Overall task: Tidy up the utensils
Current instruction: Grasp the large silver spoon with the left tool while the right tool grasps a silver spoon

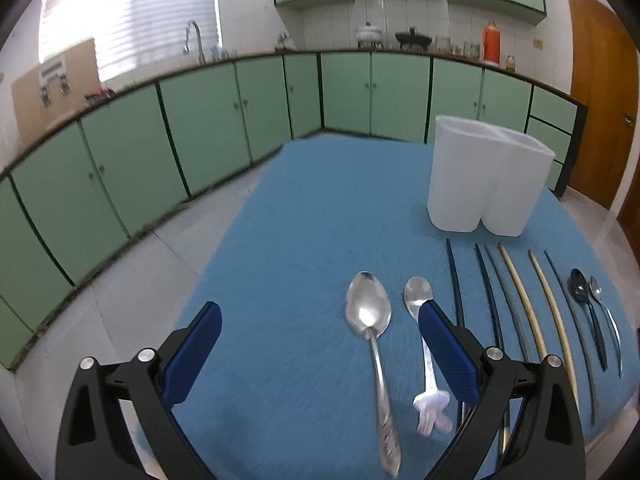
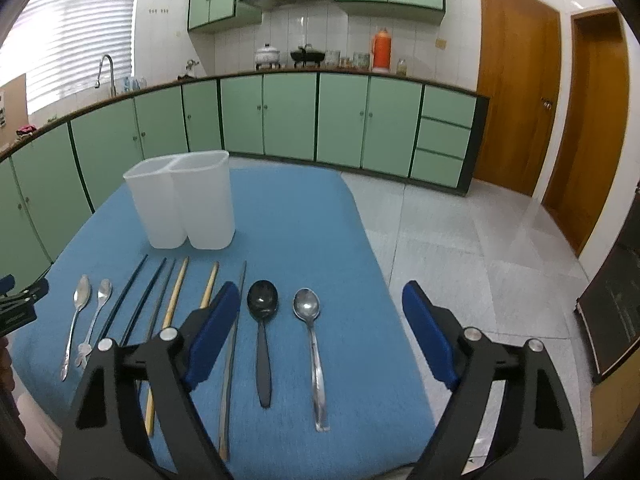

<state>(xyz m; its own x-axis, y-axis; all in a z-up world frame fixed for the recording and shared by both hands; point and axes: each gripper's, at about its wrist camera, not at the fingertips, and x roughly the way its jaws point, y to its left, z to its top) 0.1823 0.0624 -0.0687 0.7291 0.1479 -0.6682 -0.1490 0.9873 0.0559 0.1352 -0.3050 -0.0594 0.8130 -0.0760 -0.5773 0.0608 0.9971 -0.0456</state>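
So the white two-compartment holder (image 2: 182, 204) was standing upright toward the far end of the blue-covered counter (image 2: 304, 216), both compartments looking empty as far as I could see. Everything else was laid out in one row just in front of it, on the near side.

Working off the holder: straight in front of it were the chopsticks, a few dark ones (image 2: 136, 292) and two pale wooden ones (image 2: 176, 296), plus one more thin dark stick (image 2: 236, 320) a bit to the right of those. Left of the holder's front sat a big steel spoon (image 1: 370, 316) with a patterned handle, and just beside it a smaller steel spoon (image 1: 417, 294) with a little figure-shaped handle end. Off to the right of the holder were a black spoon (image 2: 262, 312) and a plain steel spoon (image 2: 307, 312) next to it. All spoons lay bowl-end toward the holder.

The left gripper (image 1: 320, 332) had its fingers spread wide with nothing clamped. The big spoon showed between them, and the right-hand blue finger (image 1: 444, 348) covered part of the small spoon's handle in that view. Couldn't tell if it was touching.

The right gripper (image 2: 320, 308) was also apart and empty, fingers not pressing on anything, with the black spoon and plain steel spoon showing in the gap. Its left finger (image 2: 216, 328) overlapped the chopsticks in the picture.
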